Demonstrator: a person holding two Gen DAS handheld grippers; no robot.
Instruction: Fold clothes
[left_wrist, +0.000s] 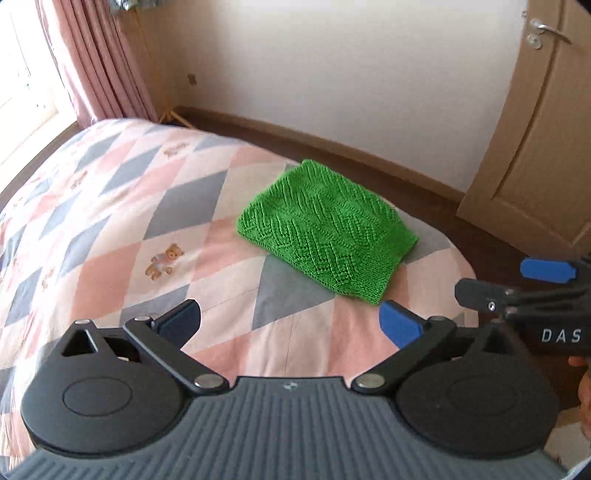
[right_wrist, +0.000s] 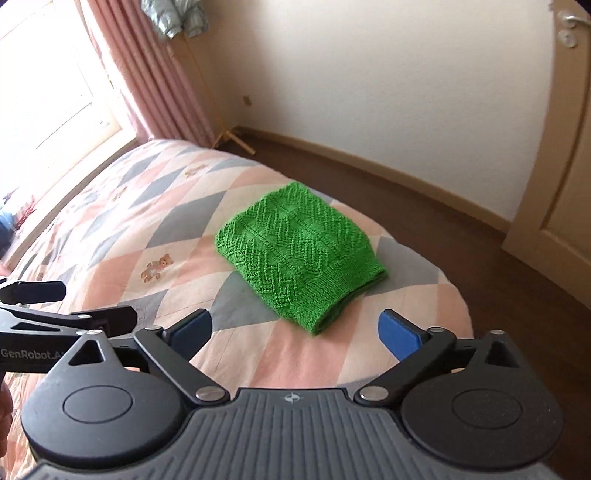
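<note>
Green knit, zigzag-patterned: the sweater (left_wrist: 327, 230) is lying folded into a compact rectangle on the bed (left_wrist: 110, 221), toward the far right part of the mattress, close to its rounded right-hand edge. Its ribbed hem is facing the near side, and in the right wrist view (right_wrist: 301, 258) the folded layers are showing stacked along that near edge. Nothing is touching it.

I am holding my left gripper (left_wrist: 290, 325) above the quilt, on the near side of the sweater and clear of it; its two blue pads are standing wide apart with nothing between them. My right gripper (right_wrist: 295, 328) is sitting likewise, just short of the sweater's near corner, fingers spread and empty. The two tools are hanging side by side: the right one is showing at the right edge of the left view, the left one at the left edge of the right view.

The quilt is showing a diamond pattern in pink, grey and cream, with a small teddy bear print (left_wrist: 164, 260) to the left of the sweater. Beyond the bed, dark wooden floor (right_wrist: 461, 218) is running to a pale wall. Pink curtains (left_wrist: 99, 62) are hanging at far left beside a bright window, and a beige door (left_wrist: 535, 122) is standing at far right.
</note>
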